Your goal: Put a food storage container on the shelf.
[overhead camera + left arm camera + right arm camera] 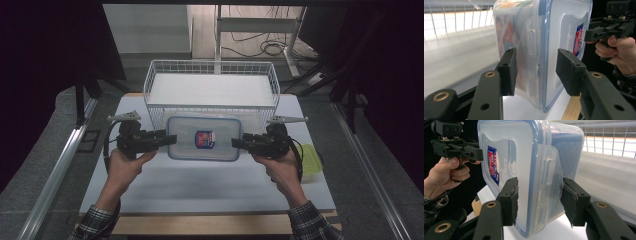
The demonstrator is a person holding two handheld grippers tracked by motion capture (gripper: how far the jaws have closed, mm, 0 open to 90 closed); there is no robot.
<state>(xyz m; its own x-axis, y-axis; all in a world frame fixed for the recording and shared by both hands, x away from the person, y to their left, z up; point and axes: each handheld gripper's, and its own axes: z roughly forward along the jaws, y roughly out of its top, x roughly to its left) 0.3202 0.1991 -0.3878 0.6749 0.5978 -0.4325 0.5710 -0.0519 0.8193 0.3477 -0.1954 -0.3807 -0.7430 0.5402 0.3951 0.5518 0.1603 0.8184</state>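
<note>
While both ends are clamped, the clear rectangular plastic container with blue-rimmed snap lid (203,138) hangs level above the white bench (210,187), at the centre of the high view.

Item 1, left hand-held gripper (167,139): at 9 o'clock of the container, jaws part-way closed and pressing on its short end, one pad on the lid face, the other under the base.

Item 2, right hand-held gripper (239,142): at 3 o'clock, jaws likewise half closed on the opposite short end. Neither hand is nearer; the hold is even.

Item 3, container axis: long side runs 9 to 3 o'clock, between the two grippers, red-and-blue label (204,138) uppermost.

Item 4, white wire basket (210,75): at 12 o'clock, just beyond the container, rim parallel to its long side. By judgement, the coming move is a carry toward 12 o'clock, up and over that near rim.

Item 5, pale green lidded box (311,159): on the bench at 4 o'clock, beside the right hand.

View notes: left gripper view gives the side latch flap (530,41) and coloured contents behind the wall; right gripper view gives worn padding on its far pad (569,202); high view alone places the basket.
</note>
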